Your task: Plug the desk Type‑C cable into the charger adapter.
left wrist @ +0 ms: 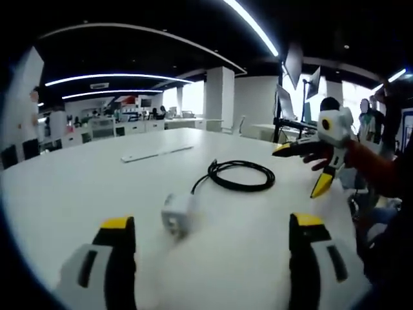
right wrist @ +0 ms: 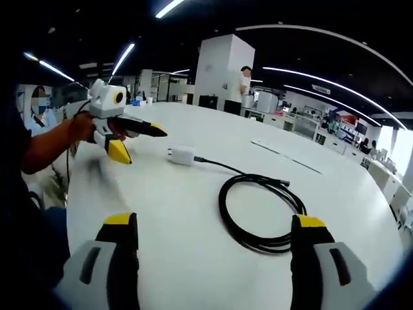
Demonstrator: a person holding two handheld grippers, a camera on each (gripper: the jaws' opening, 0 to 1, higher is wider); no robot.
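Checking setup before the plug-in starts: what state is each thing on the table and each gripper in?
charger adapter: lying on the white table, black cable running from it.
Type-C cable: loosely coiled, flat on the table.
left gripper: jaws open, empty.
right gripper: jaws open, empty.

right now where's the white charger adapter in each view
left gripper view: charger adapter low centre-left, near that hand-held gripper's own left jaw.
right gripper view: upper centre-left, right of the other hand-held gripper.
shared landmark: coiled black cable beside it.
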